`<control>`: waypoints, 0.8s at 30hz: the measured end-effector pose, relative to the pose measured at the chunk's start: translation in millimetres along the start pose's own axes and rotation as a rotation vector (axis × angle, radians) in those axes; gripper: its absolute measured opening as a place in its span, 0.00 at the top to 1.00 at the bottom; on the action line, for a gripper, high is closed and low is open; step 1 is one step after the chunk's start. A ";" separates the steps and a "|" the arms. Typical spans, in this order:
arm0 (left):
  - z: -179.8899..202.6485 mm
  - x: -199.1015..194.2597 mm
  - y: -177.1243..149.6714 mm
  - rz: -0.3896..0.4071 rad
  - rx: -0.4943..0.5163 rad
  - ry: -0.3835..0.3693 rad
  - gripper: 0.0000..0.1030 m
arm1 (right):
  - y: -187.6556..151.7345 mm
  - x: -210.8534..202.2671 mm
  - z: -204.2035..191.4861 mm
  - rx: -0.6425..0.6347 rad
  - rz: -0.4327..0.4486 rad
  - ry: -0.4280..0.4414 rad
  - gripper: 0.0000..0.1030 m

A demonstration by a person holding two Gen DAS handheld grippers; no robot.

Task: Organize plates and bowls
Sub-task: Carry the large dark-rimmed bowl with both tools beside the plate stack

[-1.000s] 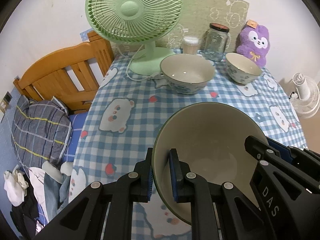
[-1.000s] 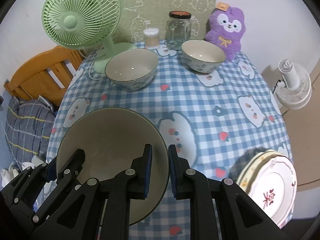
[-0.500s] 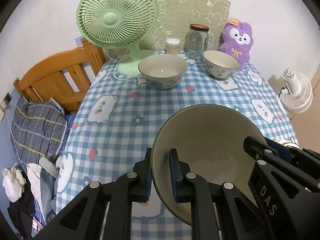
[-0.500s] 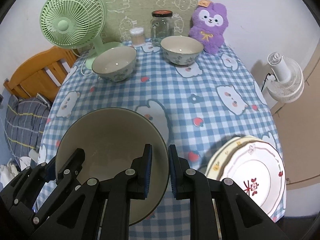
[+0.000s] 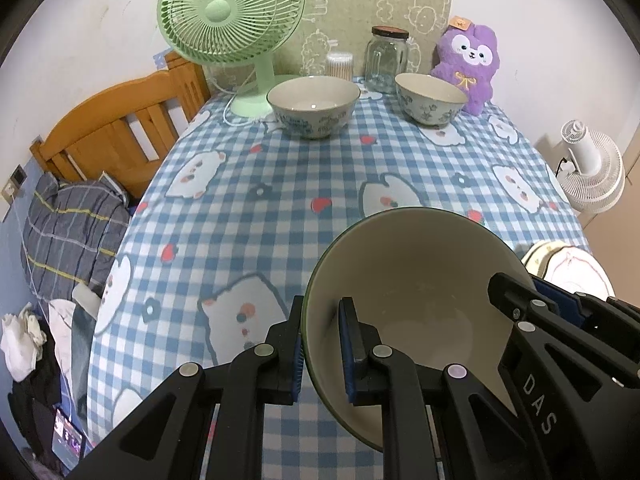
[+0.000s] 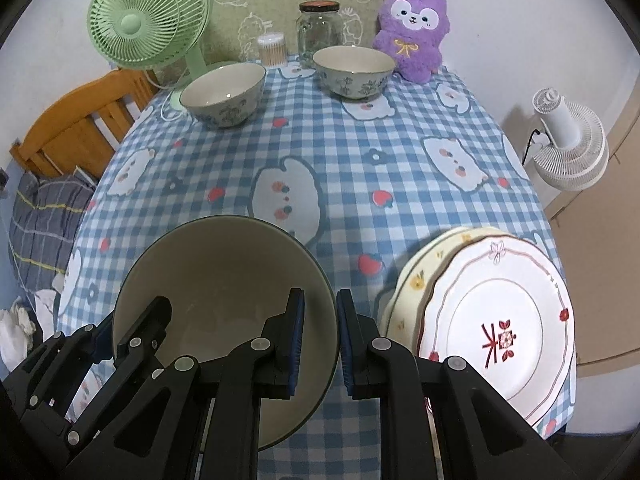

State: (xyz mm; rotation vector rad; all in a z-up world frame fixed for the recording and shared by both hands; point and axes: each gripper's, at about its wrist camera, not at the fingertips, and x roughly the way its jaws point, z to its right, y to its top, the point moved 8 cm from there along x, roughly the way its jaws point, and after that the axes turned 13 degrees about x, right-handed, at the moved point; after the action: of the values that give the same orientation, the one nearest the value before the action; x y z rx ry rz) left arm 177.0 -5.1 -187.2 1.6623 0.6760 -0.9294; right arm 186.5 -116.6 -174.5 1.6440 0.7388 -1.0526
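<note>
White "DAS" lettering on right gripper (image 5: 560, 308)

A home bedroom. A wooden bed frame (image 5: 116, 128) with a plaid quilt (image 5: 68, 232) stands at nine o'clock of the bench (image 5: 280, 200), which wears a cartoon gingham cloth; a purple plush toy (image 5: 470, 66) and green desk fan (image 5: 228, 12) sit at twelve o'clock.

Large cream bowl (image 5: 416, 280) aloft; two patterned bowls (image 5: 313, 106) far; stacked plates (image 6: 492, 320).
</note>
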 end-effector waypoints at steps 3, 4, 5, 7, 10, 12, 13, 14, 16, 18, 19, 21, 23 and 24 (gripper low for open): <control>2.6 0.9 -8.1 -0.005 -0.004 0.002 0.89 | -6.4 2.5 1.5 -0.012 -0.003 0.002 0.81; 3.1 1.4 -10.0 -0.007 -0.005 0.003 0.89 | -8.2 3.3 2.0 -0.014 -0.004 0.003 0.81; 3.3 2.0 -12.3 -0.008 -0.007 0.004 0.89 | -10.3 4.2 2.6 -0.016 -0.006 0.004 0.81; 4.2 2.7 -16.1 -0.012 -0.009 0.008 0.89 | -13.5 5.6 4.1 -0.019 -0.008 0.007 0.81; 6.3 3.6 -22.3 -0.015 -0.014 0.013 0.89 | -18.9 7.5 5.6 -0.027 -0.010 0.005 0.81; 7.8 4.8 -25.6 -0.018 -0.016 0.013 0.89 | -22.3 9.0 7.0 -0.034 -0.011 -0.002 0.81; 9.1 5.6 -28.0 -0.021 -0.018 0.012 0.89 | -23.8 10.0 7.8 -0.037 -0.013 -0.005 0.81; 9.9 6.0 -29.5 -0.024 -0.019 0.012 0.89 | -25.5 11.2 8.8 -0.037 -0.017 -0.006 0.81; 12.1 7.9 -33.8 -0.031 -0.021 0.011 0.89 | -29.0 14.6 11.1 -0.035 -0.028 -0.006 0.81; 13.6 9.8 -37.4 -0.036 -0.020 0.009 0.89 | -32.2 15.8 12.9 -0.037 -0.027 -0.006 0.81; 14.5 10.4 -39.3 -0.035 -0.020 0.010 0.89 | -32.4 15.5 12.9 -0.040 -0.021 -0.006 0.81; 15.4 8.7 -39.8 -0.022 -0.014 0.019 0.89 | -33.1 15.6 13.6 -0.039 -0.021 -0.005 0.81; 15.4 7.7 -40.1 -0.017 -0.016 0.020 0.89 | -33.8 15.0 13.7 -0.037 -0.021 -0.005 0.81; 15.5 7.4 -40.2 -0.017 -0.017 0.020 0.89 | -33.7 14.9 13.8 -0.036 -0.022 -0.004 0.81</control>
State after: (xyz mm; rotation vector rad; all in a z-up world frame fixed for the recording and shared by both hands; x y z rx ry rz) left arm 144.7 -9.1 -216.4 1.6552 0.7113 -0.9178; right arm 160.2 -119.8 -203.7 1.6055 0.7704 -1.0522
